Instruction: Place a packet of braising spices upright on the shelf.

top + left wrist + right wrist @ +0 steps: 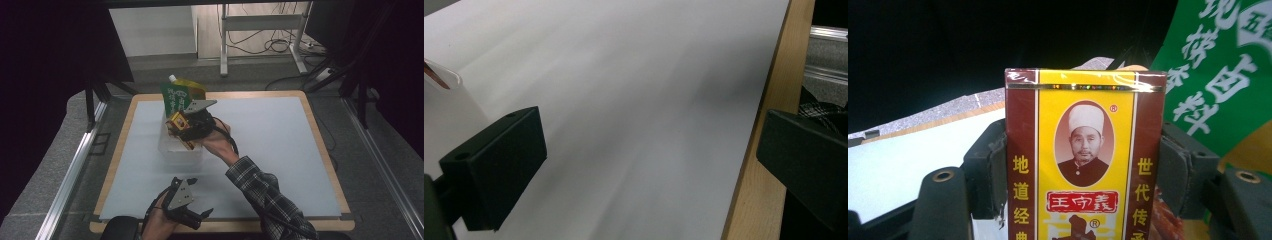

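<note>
My right gripper (184,131) is shut on a yellow and dark red box (178,126) with Chinese lettering and a portrait. In the right gripper view the box (1084,155) stands upright between the two black pads (989,170), which press on its sides. The box hangs over a clear plastic bin (176,150) near the table's far left. A green and yellow spouted pouch (181,95) stands in the bin behind the box; the pouch (1220,75) appears at the right of the right gripper view. My left gripper (202,218) rests open near the table's front edge, with nothing between its fingers (494,172).
The white mat (270,145) covers a wooden table (320,135); its right half is bare. The table's wooden edge (764,140) runs beside the left gripper. Metal rails (75,165) flank the table. A frame and cables (270,40) stand on the floor beyond.
</note>
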